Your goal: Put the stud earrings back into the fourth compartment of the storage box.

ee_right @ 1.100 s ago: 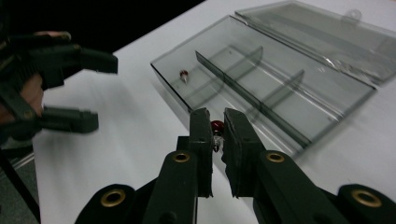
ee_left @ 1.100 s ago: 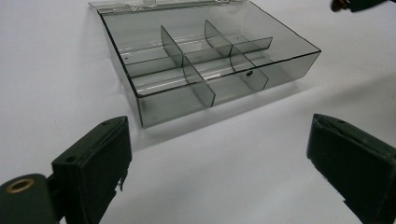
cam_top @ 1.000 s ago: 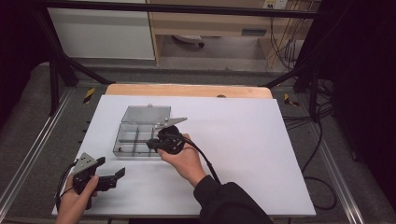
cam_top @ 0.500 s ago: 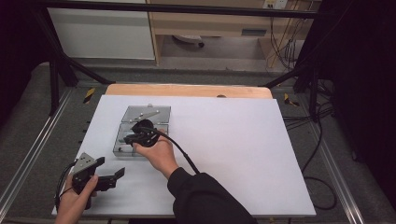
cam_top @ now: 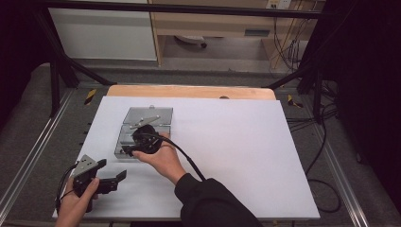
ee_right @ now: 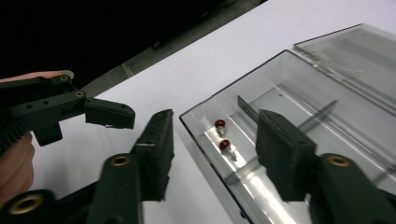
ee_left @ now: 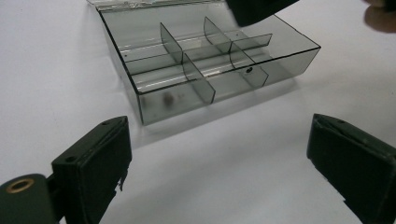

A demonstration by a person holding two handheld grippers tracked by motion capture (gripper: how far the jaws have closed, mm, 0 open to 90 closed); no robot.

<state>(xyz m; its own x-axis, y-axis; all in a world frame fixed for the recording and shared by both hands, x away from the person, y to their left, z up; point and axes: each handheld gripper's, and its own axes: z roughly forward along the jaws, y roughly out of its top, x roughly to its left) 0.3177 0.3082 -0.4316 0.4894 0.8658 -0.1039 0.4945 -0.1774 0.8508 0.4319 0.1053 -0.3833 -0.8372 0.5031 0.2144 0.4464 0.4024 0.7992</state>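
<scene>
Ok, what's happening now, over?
Right gripper open over the clear smoky plastic divider box. Two small red bulbs inside. Left gripper open, apart, near table edge.

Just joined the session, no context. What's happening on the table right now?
A person holds a two-jaw gripper in each hand over a white sheet. The right gripper, jaws open, is poised at the edge of a clear smoky plastic compartment box with its lid open; one jaw is over a compartment holding two small red-capped bulbs. The left gripper, also open, waits near the table's front corner, pointed at the box. Neither is gripping anything.
</scene>
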